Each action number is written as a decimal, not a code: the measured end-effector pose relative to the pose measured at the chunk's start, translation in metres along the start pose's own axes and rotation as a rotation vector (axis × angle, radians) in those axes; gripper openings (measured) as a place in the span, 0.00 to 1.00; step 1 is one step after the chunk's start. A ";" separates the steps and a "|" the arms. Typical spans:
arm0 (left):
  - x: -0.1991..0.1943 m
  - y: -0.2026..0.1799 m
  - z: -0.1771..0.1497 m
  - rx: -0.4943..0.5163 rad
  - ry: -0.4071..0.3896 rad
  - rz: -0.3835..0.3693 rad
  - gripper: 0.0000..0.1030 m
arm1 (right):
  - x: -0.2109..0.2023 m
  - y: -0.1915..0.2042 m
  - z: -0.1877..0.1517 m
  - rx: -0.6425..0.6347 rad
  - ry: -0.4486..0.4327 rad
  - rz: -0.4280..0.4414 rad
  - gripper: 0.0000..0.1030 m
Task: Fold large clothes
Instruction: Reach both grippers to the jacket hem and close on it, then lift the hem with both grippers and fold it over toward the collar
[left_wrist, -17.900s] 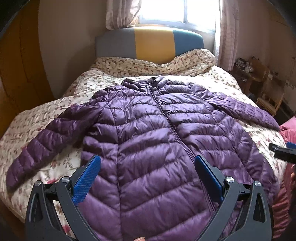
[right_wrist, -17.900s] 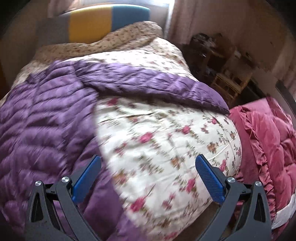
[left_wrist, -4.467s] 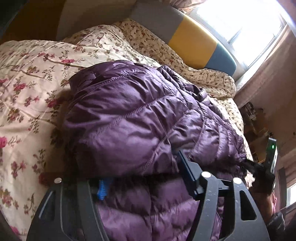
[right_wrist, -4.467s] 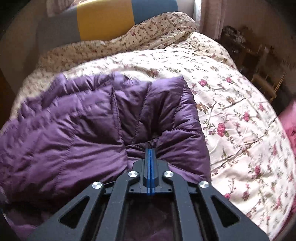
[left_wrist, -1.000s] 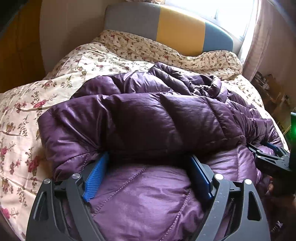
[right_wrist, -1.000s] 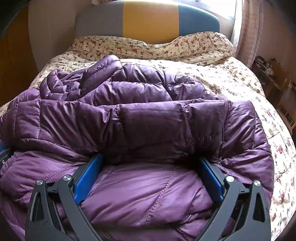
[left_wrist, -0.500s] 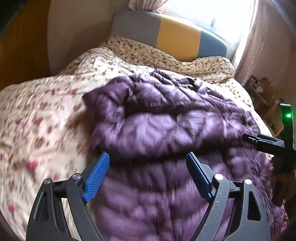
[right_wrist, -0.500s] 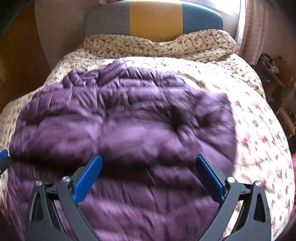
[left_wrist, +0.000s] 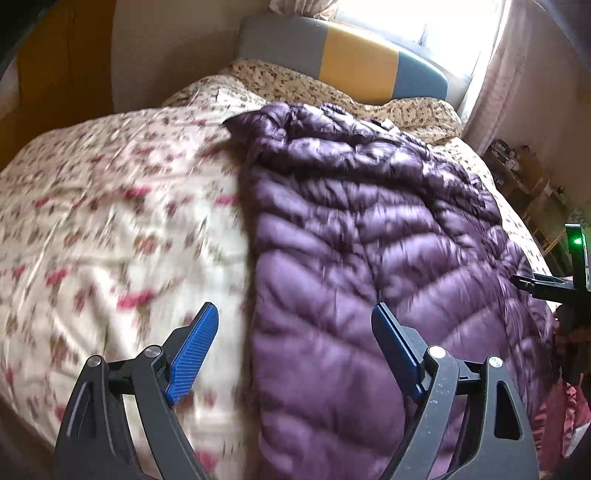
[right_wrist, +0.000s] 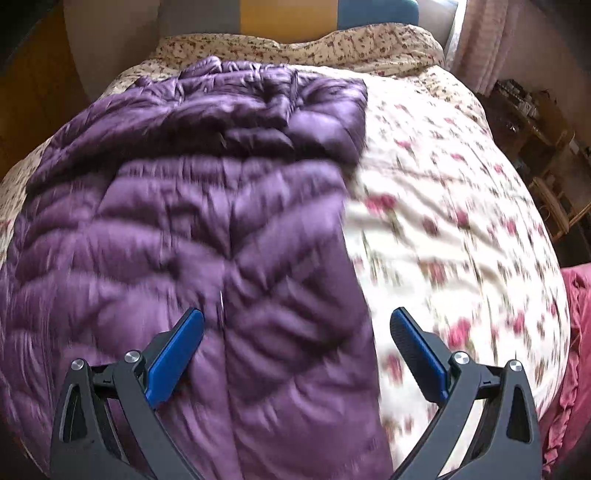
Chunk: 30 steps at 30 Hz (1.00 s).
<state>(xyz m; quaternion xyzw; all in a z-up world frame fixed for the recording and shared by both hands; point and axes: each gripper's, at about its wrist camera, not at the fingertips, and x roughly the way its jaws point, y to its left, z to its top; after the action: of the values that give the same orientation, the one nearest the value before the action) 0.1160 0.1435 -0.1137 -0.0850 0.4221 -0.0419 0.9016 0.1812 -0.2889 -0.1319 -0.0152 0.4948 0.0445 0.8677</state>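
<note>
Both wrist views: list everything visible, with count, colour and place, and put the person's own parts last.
puffer jacket: one, purple, lying along the middle of the bed with its sides folded in.
floral quilt: one, cream with red flowers, covering the bed under the jacket.
headboard: one, grey, yellow and blue panels, at the far end of the bed.
curtain: pale pink, right of the headboard by the window.
pink bedding: one ruffled piece, at the bed's right edge.
wooden furniture: brown, cluttered, by the right wall; count unclear.
left gripper: black with blue pads, jaws open over the jacket's left edge.
right gripper: black with blue pads, jaws open over the jacket's right edge.
</note>
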 end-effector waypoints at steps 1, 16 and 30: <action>-0.003 0.002 -0.006 -0.007 0.003 0.003 0.82 | -0.005 -0.003 -0.008 0.000 0.002 0.006 0.98; -0.032 -0.007 -0.070 0.019 0.125 -0.126 0.49 | -0.047 -0.006 -0.095 -0.071 0.092 0.134 0.62; -0.063 -0.014 -0.052 0.046 0.046 -0.173 0.08 | -0.088 0.025 -0.080 -0.227 0.023 0.155 0.09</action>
<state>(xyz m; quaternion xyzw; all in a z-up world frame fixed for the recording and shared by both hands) 0.0357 0.1332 -0.0959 -0.0996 0.4328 -0.1314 0.8863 0.0661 -0.2751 -0.0969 -0.0754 0.4964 0.1669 0.8486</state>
